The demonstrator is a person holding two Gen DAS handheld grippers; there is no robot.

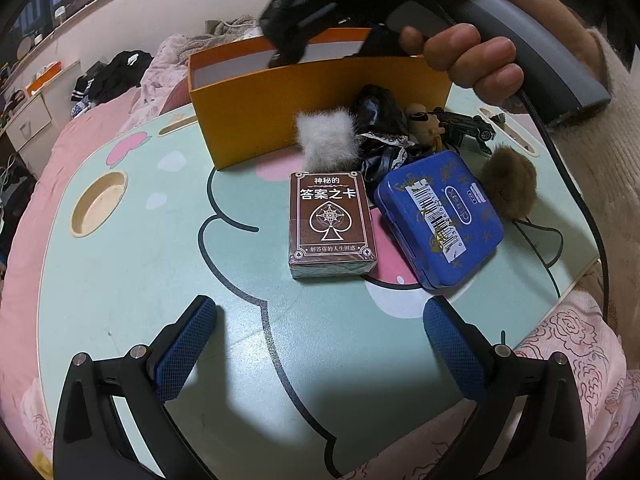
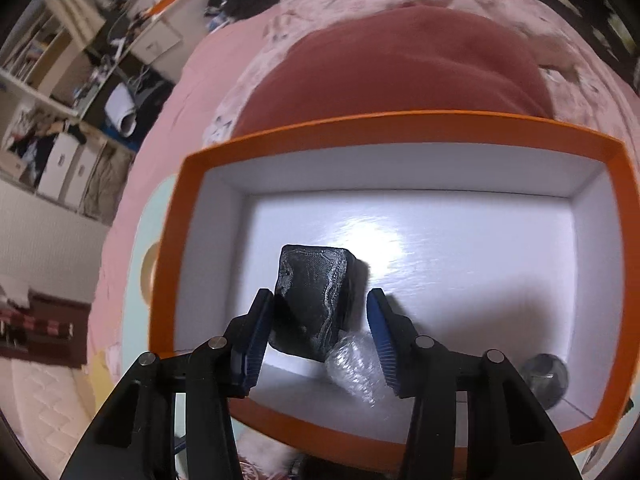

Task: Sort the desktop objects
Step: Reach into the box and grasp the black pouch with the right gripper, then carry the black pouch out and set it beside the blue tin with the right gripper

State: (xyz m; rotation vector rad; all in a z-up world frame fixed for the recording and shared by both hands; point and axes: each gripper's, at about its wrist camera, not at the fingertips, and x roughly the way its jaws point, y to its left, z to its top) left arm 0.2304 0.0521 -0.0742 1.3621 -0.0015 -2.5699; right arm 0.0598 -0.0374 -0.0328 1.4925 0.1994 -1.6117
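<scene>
An orange box (image 1: 280, 108) with a white inside stands at the back of the lap table (image 1: 120, 280). In front of it lie a brown card deck (image 1: 331, 224), a blue tin (image 1: 440, 216), a white fur ball (image 1: 326, 138), a brown fur ball (image 1: 508, 184), black lace cloth (image 1: 380, 120), a small figurine (image 1: 424, 124) and a toy car (image 1: 468, 126). My left gripper (image 1: 320, 344) is open and empty, low over the table before the deck. My right gripper (image 2: 320, 320) hovers over the box (image 2: 192, 184), jaws parted; a black patterned pouch (image 2: 314, 300) sits between them, touching the left pad (image 2: 256, 336) only.
Crumpled clear plastic (image 2: 356, 368) and a grey round object (image 2: 546, 376) lie in the box. The table has a round cup recess (image 1: 98, 204) at the left. Pink bedding (image 1: 24, 208) surrounds the table. The person's hand (image 1: 472, 56) holds the right gripper above the box.
</scene>
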